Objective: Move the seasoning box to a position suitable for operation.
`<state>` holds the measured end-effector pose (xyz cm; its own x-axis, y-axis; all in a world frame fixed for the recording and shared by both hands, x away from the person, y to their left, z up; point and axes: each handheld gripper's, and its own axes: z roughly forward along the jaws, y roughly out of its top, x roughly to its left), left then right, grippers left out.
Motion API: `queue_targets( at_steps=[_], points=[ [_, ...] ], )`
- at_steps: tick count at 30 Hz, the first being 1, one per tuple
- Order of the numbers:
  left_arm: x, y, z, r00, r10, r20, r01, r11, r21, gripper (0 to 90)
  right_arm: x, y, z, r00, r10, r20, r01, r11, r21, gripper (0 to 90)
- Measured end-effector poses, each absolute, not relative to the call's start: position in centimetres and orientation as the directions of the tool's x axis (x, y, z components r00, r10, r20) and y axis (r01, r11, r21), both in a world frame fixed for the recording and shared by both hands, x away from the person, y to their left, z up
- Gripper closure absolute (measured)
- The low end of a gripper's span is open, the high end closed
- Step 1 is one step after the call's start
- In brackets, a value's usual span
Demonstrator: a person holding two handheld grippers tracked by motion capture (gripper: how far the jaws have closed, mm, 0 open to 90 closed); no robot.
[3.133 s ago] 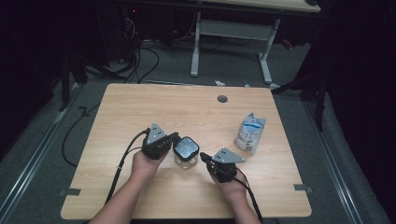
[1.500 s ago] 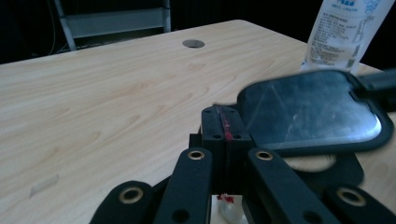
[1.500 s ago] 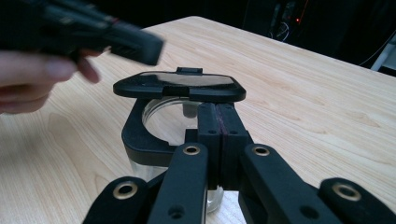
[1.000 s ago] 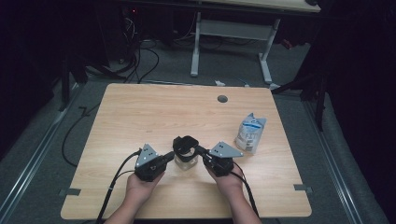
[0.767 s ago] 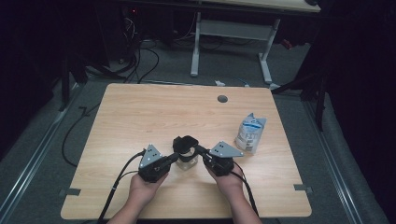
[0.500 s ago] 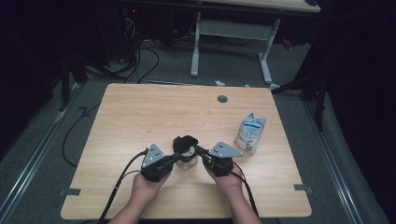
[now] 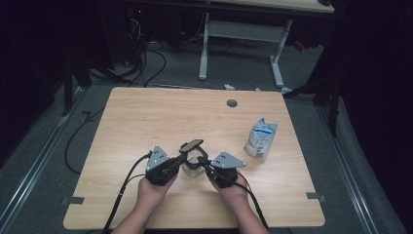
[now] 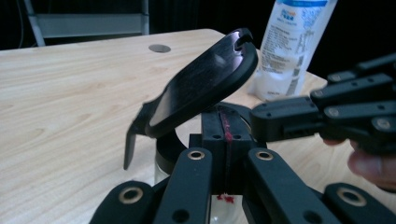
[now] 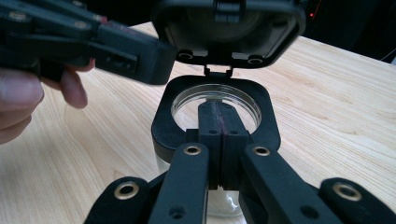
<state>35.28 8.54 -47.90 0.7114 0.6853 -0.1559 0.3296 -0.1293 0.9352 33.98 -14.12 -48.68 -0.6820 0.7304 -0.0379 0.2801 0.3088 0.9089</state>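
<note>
A small glass jar (image 7: 194,168) with a black square collar (image 9: 163,126) stands near the table's front edge between my two grippers. Its hinged black lid (image 7: 191,145) (image 8: 205,84) (image 9: 229,28) is swung up and open. My left gripper (image 7: 181,158) (image 8: 225,116) is shut, its tips under the raised lid, with nothing clamped. My right gripper (image 7: 204,165) (image 9: 219,109) is also shut, its tips lying over the near edge of the collar and the jar's mouth. Each gripper shows in the other's view, the right gripper (image 8: 289,119) and the left gripper (image 9: 140,56).
A white and blue pouch (image 7: 261,139) (image 8: 294,46) stands to the right of the jar, apart from it. A round grey grommet (image 7: 232,103) sits near the far edge of the wooden table (image 7: 146,112). Cables trail from both grippers over the front edge.
The left gripper has slid right, in under the lid, and the lid has tipped up further. Three seconds ago the jar stood a little farther back with its lid down.
</note>
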Motion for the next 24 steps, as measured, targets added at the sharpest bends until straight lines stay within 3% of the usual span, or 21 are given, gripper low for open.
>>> queue_targets(
  at_steps=[24],
  points=[
    [37.9,9.5,-47.4,0.621,0.763,-0.179,0.361,-0.075,0.930,89.8,34.2,-14.4,-48.9,-0.691,0.723,-0.008,0.286,0.284,0.915,90.0]
  ],
)
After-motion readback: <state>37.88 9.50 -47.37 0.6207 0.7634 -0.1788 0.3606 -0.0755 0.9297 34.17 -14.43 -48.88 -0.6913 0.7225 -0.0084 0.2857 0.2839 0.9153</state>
